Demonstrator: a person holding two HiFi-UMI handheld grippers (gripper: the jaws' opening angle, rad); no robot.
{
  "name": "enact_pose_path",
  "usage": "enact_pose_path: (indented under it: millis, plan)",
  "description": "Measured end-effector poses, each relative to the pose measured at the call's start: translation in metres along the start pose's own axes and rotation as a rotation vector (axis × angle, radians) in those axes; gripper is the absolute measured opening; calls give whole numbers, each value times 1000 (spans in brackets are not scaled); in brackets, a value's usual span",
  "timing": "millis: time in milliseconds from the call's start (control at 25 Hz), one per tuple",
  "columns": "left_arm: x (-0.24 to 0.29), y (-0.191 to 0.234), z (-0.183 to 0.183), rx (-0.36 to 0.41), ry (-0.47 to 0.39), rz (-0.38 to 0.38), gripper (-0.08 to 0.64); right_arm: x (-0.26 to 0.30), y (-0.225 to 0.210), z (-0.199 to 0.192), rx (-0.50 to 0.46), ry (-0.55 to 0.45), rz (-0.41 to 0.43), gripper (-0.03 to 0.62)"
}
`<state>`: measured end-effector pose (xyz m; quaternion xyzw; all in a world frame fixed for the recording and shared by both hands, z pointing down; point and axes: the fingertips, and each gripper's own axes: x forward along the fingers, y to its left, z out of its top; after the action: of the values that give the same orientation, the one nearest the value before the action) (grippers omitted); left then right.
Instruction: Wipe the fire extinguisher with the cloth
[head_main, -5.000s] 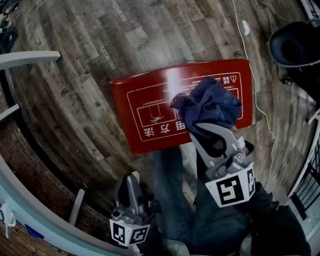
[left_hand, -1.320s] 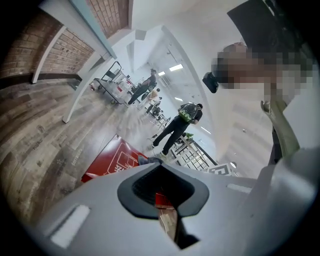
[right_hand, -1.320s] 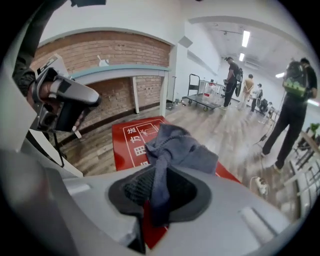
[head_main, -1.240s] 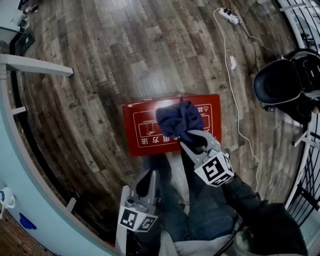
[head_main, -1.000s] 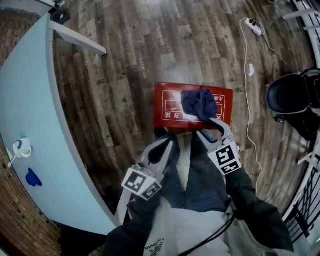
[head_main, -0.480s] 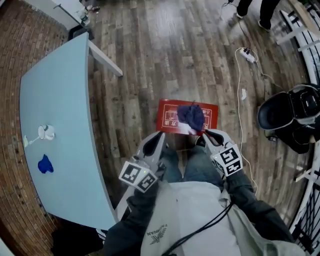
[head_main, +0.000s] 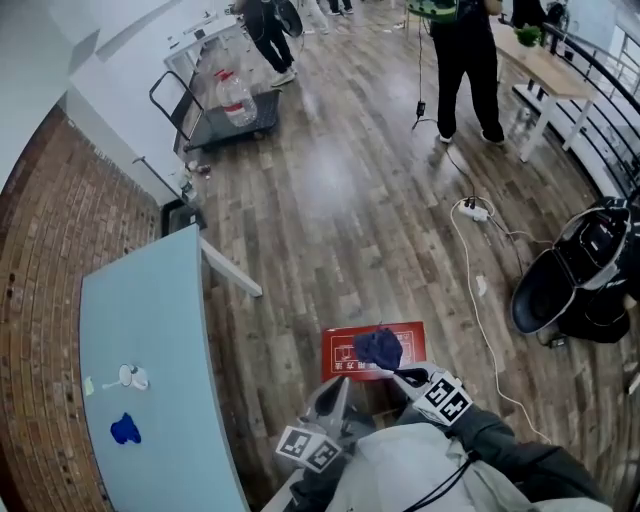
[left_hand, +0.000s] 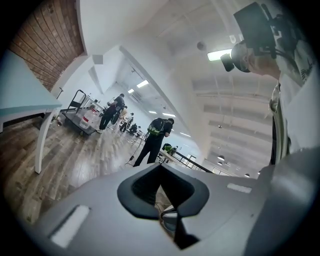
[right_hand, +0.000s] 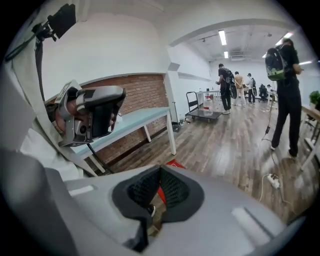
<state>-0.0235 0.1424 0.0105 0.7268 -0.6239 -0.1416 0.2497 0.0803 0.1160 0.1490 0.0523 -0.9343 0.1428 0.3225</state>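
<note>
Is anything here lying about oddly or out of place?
Yes. A dark blue cloth lies crumpled on top of the red box on the wooden floor. A white cable also trails loose across the boards from a power strip, where someone might trip.

Person in a pale top, with a grey gripper in each hand

In the head view, at six o'clock, a light grey top (head_main: 400, 470) has a dark sleeve (head_main: 520, 468) at five o'clock, and a thin black cable (head_main: 455, 475) curves across the chest. The left gripper (left_hand: 160, 172) and right gripper (right_hand: 160, 175) have smooth grey shells with black ribbed pads (right_hand: 172, 187). Each carries a white marker cube (head_main: 443, 397) printed with black squares. A black head camera (left_hand: 260, 22) sits at one o'clock in the left gripper view and at nine o'clock in the right gripper view.
</note>
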Motion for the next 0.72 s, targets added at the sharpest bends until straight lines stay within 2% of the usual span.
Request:
enact_pose_path:
  millis: [240, 480, 720]
  plan:
    - [20, -21, -17, 28, 23, -45, 2, -23, -17, 2, -21, -38, -38, 2]
    - [29, -29, -30, 36, 26, -42, 2, -34, -33, -13, -2, -55, -56, 2]
    - [47, -24, -31, 56, 0, -45, 2, -36, -51, -7, -34, -67, -59, 2]
